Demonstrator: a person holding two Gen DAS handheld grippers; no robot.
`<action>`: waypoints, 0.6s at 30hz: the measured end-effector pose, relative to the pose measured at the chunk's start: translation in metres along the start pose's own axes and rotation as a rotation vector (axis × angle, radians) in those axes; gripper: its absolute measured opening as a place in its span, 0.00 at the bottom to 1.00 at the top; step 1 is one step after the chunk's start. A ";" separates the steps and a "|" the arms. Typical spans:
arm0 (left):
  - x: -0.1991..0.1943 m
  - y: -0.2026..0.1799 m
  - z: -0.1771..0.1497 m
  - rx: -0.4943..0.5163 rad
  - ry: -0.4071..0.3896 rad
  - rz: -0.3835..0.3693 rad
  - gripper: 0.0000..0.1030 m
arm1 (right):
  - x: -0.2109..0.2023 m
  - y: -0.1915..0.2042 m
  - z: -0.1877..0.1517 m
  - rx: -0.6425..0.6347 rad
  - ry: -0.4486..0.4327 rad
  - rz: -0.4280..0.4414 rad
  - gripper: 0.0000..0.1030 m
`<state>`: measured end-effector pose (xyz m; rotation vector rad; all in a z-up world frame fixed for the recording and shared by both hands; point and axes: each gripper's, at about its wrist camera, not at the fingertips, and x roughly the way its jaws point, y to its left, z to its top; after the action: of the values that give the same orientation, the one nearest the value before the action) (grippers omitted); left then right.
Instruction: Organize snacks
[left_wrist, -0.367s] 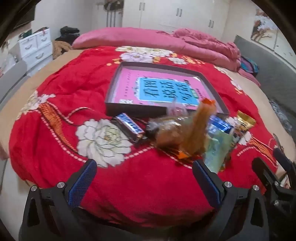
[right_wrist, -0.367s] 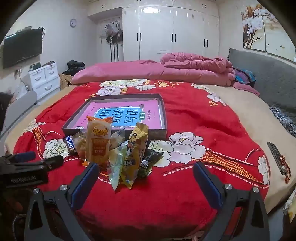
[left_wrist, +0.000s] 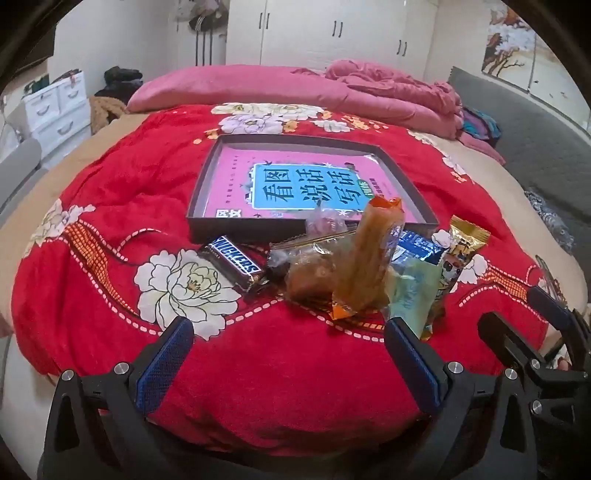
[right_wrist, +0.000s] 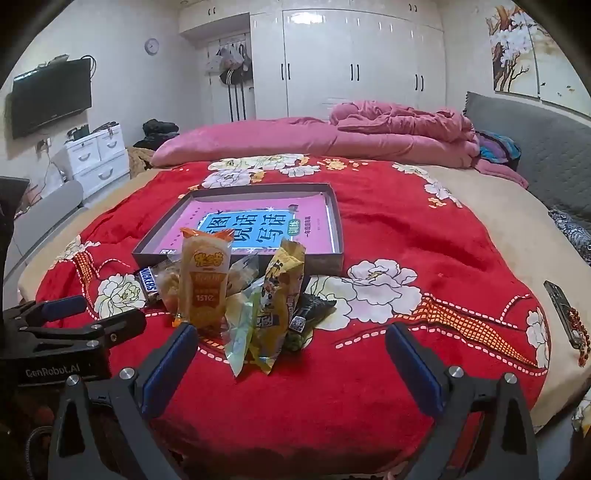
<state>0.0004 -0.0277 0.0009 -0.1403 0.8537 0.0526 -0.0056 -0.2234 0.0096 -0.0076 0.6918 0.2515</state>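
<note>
A pile of snacks lies on the red floral blanket in front of a shallow dark box (left_wrist: 243, 230) (right_wrist: 325, 258) with a pink book inside. The pile holds a Snickers bar (left_wrist: 234, 260) (right_wrist: 148, 283), an upright orange bread pack (left_wrist: 369, 258) (right_wrist: 205, 277), a yellow pack (left_wrist: 461, 245) (right_wrist: 282, 291), a pale green pack (left_wrist: 412, 295) (right_wrist: 238, 325) and a dark pack (right_wrist: 314, 308). My left gripper (left_wrist: 288, 347) is open and empty, short of the pile. My right gripper (right_wrist: 291, 354) is open and empty, just before the pile. The left gripper also shows in the right wrist view (right_wrist: 92, 314).
A pink pillow and rumpled pink duvet (right_wrist: 388, 133) lie at the bed's far end. A remote and beads (right_wrist: 565, 314) lie at the bed's right edge. White drawers (right_wrist: 96, 155) and a wall TV (right_wrist: 50, 98) stand left. A grey headboard (right_wrist: 535, 140) is on the right.
Both views have tilted up a little and the left one has come slightly nearer the pile. The snacks have not moved. Both grippers stay open.
</note>
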 end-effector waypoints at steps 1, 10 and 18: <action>0.001 -0.001 0.000 0.001 0.000 0.002 1.00 | 0.001 0.001 0.000 0.000 0.003 -0.001 0.99; -0.001 -0.002 -0.001 0.003 -0.006 -0.001 1.00 | -0.002 0.005 -0.002 -0.003 0.006 -0.005 0.99; -0.001 -0.002 -0.001 0.006 -0.009 -0.009 1.00 | -0.001 0.003 -0.002 0.005 0.010 -0.008 0.99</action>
<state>-0.0006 -0.0297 0.0008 -0.1386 0.8437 0.0419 -0.0079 -0.2209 0.0086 -0.0072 0.7020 0.2425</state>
